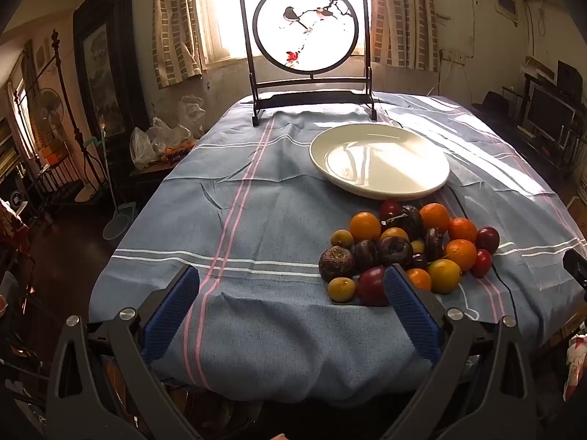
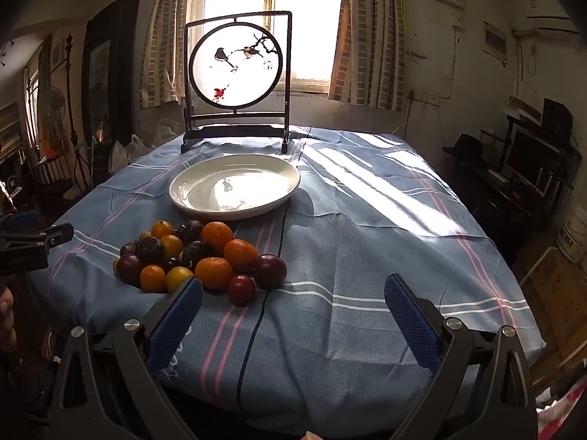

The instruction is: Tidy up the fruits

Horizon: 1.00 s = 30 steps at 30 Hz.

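Observation:
A heap of fruit [image 1: 407, 249] [image 2: 200, 256] lies on the blue striped tablecloth [image 1: 256, 227] [image 2: 367, 242]: orange mandarins, dark red plums, small yellow fruits and wrinkled dark purple ones. Behind it stands a white plate [image 1: 379, 161] [image 2: 234, 187] with nothing on it. My left gripper [image 1: 291, 295] is open above the table's near edge, left of the heap, its right finger just in front of a plum [image 1: 370, 286]. My right gripper [image 2: 293, 302] is open too, to the right of the heap, nothing between its fingers. The left gripper's tip [image 2: 40, 236] shows at the right wrist view's left edge.
A framed round bird screen [image 1: 306, 33] [image 2: 236, 69] stands at the table's far end before a bright window. A thin dark cable [image 2: 256, 315] runs over the cloth. Plastic bags [image 1: 161, 139] sit on a side table at the left; shelves with a monitor [image 2: 528, 161] stand on the right.

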Each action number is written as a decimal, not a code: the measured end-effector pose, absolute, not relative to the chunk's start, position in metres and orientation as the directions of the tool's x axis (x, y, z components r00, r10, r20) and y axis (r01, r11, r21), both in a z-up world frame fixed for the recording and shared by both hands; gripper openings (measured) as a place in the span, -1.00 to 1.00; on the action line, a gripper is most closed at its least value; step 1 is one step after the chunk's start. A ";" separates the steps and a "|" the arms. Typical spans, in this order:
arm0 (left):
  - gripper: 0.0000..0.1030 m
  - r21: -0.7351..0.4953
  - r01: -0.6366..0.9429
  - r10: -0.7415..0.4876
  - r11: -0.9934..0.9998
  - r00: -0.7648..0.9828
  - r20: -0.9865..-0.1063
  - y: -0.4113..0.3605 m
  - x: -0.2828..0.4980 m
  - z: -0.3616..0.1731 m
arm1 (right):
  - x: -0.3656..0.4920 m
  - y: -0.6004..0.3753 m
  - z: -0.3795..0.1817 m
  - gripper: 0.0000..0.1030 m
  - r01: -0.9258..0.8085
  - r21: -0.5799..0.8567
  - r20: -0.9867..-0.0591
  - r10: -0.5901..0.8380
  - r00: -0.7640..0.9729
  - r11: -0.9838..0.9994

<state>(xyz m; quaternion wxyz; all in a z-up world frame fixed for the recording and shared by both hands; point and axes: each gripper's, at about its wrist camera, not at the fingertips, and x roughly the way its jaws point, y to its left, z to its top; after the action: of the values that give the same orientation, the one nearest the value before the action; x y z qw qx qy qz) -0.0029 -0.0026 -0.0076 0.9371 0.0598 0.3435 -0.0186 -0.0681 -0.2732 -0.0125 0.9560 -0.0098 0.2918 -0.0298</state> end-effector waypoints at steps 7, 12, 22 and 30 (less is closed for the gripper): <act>0.91 0.102 0.078 0.006 0.992 0.762 -0.648 -0.003 -0.005 -0.011 | -0.068 -0.271 -0.014 0.93 0.042 -0.037 -0.559 -0.055 0.827 0.998; 0.91 0.103 0.079 0.007 0.992 0.762 -0.647 -0.004 -0.005 -0.012 | -0.066 -0.267 -0.016 0.93 0.037 -0.033 -0.557 -0.049 0.829 0.999; 0.91 0.103 0.078 0.007 0.992 0.762 -0.648 -0.003 -0.005 -0.012 | -0.069 -0.269 -0.014 0.93 0.028 -0.036 -0.564 -0.043 0.825 0.999; 0.91 0.104 0.078 0.008 0.992 0.761 -0.649 -0.004 -0.005 -0.012 | -0.071 -0.270 -0.011 0.93 0.016 -0.032 -0.566 -0.031 0.824 0.999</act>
<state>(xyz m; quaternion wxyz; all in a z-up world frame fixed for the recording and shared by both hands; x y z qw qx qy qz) -0.0051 -0.0042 -0.0115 0.9363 0.0624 0.3451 -0.0186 -0.0706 -0.2701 -0.0114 0.9548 -0.0127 0.2967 -0.0125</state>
